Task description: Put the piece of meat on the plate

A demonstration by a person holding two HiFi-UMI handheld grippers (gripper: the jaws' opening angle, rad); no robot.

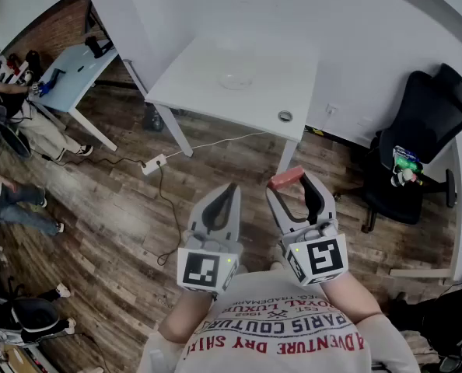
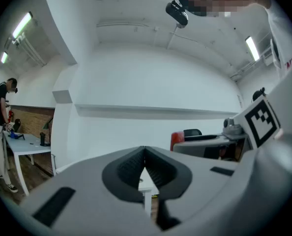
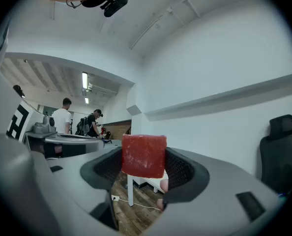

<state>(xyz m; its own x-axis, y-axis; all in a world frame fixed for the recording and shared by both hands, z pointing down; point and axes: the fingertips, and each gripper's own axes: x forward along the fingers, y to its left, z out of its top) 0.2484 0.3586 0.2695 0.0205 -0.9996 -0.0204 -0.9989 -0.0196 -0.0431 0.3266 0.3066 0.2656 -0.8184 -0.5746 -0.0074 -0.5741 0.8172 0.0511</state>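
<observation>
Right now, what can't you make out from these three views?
The plate: head view, a faint clear shape on the white table, too small to tell depth or contents.
The piece of meat: right gripper view, the fingers cover its sides, so grip depth is unclear.
The things on the black chair: head view, too small to name.

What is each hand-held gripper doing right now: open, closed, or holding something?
Left hand-held gripper: closed, empty.
Right hand-held gripper: closed on the piece of meat.
</observation>
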